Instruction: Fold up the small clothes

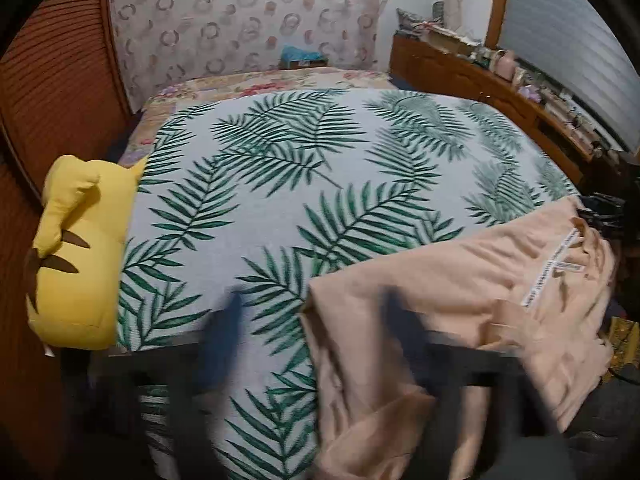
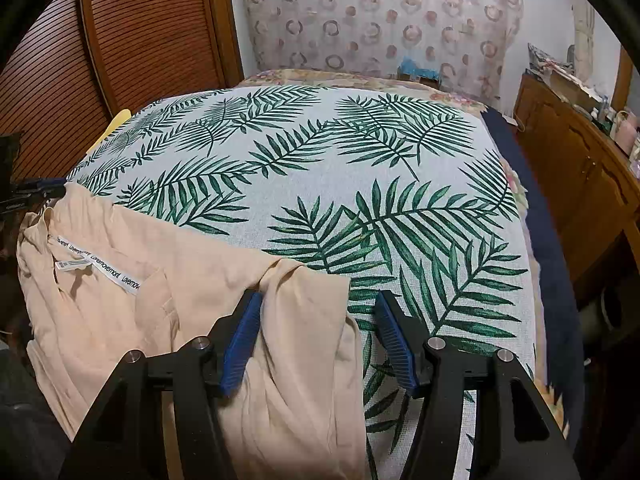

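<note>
Only peach garment [image 2: 168,280] on bedspread [image 2: 320,168]

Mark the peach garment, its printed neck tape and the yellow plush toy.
peach garment [image 2: 132,280]: right wrist view, flat body panel.
printed neck tape [image 2: 114,271]: right wrist view, mid-strip lettering.
yellow plush toy [image 1: 80,256]: left wrist view, its side.

— Any writing to read here?
— Yes, on the white band [image 2: 105,266] inside the neck of the peach garment [image 2: 192,280]: "Lovemovemont", repeated along it.
— And the small white tag [image 2: 72,265] beside it?
— Its print is too small to make out.
</note>
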